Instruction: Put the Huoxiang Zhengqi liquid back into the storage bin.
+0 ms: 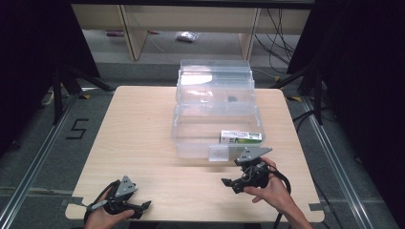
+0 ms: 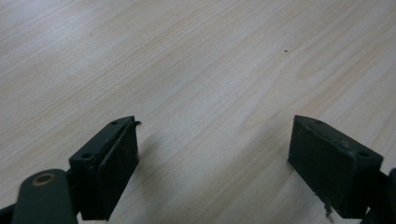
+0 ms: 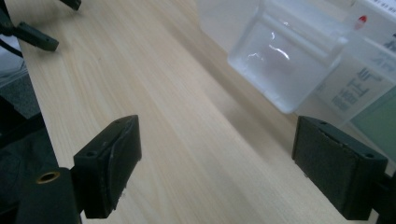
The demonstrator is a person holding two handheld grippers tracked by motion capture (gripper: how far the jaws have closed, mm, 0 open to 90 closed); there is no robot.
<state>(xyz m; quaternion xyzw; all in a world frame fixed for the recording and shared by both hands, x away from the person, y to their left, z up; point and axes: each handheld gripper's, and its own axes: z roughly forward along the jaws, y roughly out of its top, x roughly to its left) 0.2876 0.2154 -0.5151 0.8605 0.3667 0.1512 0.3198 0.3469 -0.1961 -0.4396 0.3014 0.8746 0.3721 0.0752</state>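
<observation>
Left gripper [image 1: 145,205] held low at near table [image 1: 143,124] edge, jaws spread, empty. Right gripper [image 1: 228,183] jaws spread, empty, just beside clear bin [image 1: 191,138]. Green-white box [image 1: 240,137] seen inside bin. Risk judged: latch tab [image 1: 218,153] knocked, bin shoved, if approach rushed.

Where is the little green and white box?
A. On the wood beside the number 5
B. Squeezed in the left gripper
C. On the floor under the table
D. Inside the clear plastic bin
D: in the high view the green and white box lies inside the clear plastic bin, at its near right corner, and no gripper is touching it.
</observation>
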